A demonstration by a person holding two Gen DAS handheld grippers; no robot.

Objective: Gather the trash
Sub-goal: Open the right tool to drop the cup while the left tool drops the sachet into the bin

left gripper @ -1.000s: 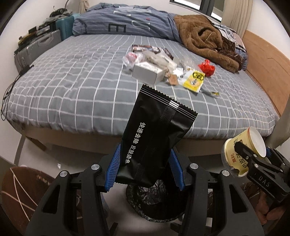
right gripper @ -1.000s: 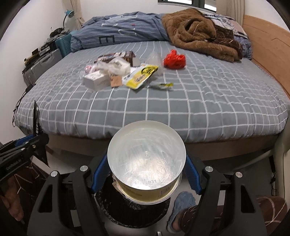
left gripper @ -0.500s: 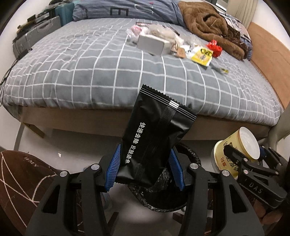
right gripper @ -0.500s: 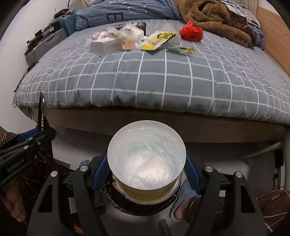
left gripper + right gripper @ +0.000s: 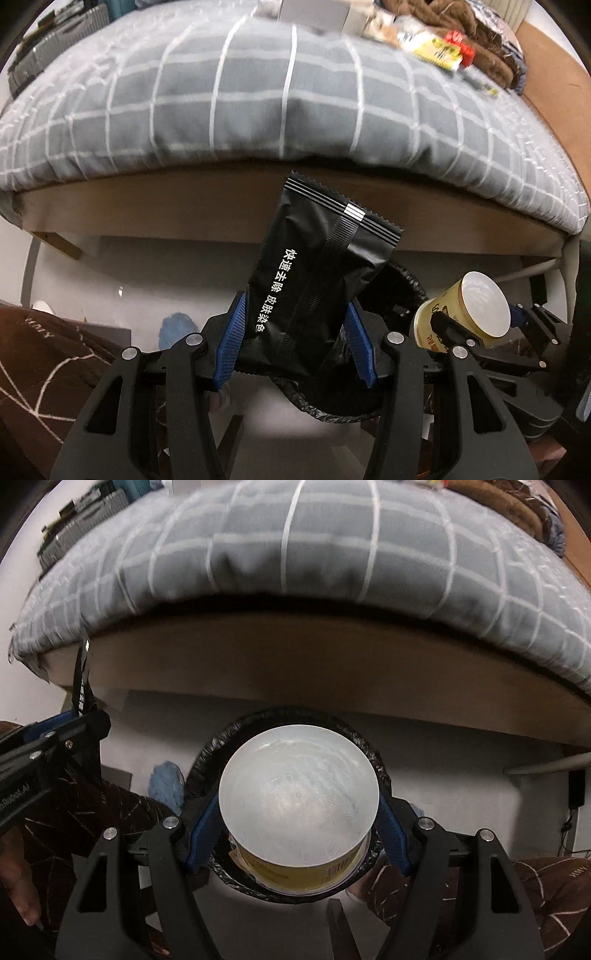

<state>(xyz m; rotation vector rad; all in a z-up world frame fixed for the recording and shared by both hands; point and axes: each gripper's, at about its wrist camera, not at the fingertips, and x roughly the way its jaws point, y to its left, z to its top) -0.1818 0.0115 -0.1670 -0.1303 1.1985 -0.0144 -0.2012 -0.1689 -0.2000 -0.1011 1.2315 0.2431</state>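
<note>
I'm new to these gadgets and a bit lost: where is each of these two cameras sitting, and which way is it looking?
Left wrist view: sits on the left gripper, looking down along its fingers at the black packet it grips; a patterned trouser leg shows.
Right wrist view: sits on the right gripper, looking down at its yellow cup over the trash bin; a hand shows.
Shared: the bed, the bin, each other's gripper.

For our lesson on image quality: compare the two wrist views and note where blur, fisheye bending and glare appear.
Left wrist view: the black packet in the left gripper is sharp, while the checked bedspread is smeared and bulges. Right wrist view: the yellow tub in the right gripper is crisp, its pale base showing soft glare; the bed frame bows strongly; corners are black.
</note>
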